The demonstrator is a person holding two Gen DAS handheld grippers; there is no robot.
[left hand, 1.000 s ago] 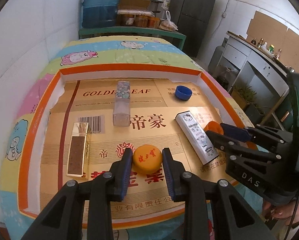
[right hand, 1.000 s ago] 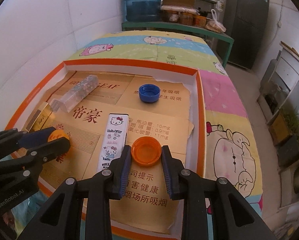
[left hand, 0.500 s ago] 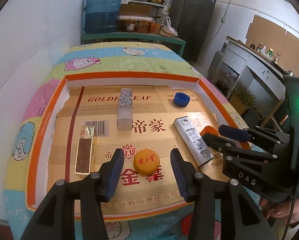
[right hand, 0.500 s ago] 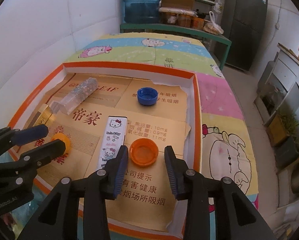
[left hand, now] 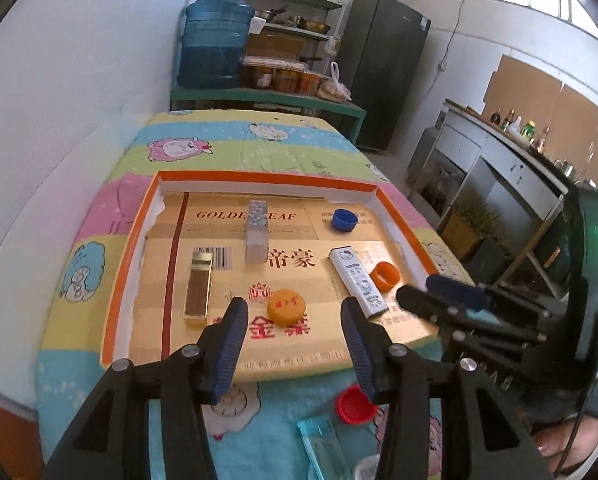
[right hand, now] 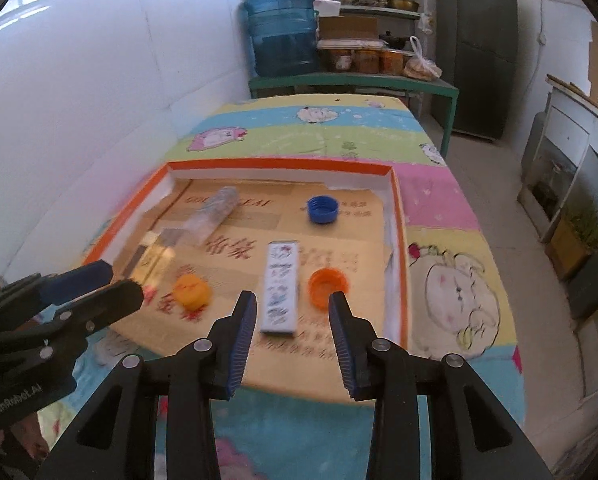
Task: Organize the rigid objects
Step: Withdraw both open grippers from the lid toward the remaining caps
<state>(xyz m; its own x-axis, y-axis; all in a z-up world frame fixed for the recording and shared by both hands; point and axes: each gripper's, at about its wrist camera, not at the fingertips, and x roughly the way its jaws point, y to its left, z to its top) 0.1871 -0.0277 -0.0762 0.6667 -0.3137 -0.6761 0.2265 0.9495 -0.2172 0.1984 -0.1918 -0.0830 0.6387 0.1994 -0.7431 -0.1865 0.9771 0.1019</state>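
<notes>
An orange-rimmed cardboard tray (left hand: pixel 127 240) lies on the bed. In it lie a yellow-orange cap (left hand: pixel 286 306), an orange cap (left hand: pixel 386 276), a blue cap (left hand: pixel 344 220), a white Hello Kitty box (left hand: pixel 359 277), a gold box (left hand: pixel 198 289) and a clear glitter box (left hand: pixel 257 226). My left gripper (left hand: pixel 293 340) is open and empty, held back above the tray's near edge. My right gripper (right hand: pixel 292 332) is open and empty, near the Hello Kitty box (right hand: pixel 281 286) and orange cap (right hand: pixel 327 282).
A red cap (left hand: pixel 355 404) and a teal packet (left hand: pixel 323 448) lie on the blanket in front of the tray. A white wall runs along the left. A green shelf with a blue water jug (left hand: pixel 215 44) stands behind the bed.
Both grippers opened and let go of their caps, then drew back and up from the tray. The yellow-orange cap and orange cap stay lying in the tray.
</notes>
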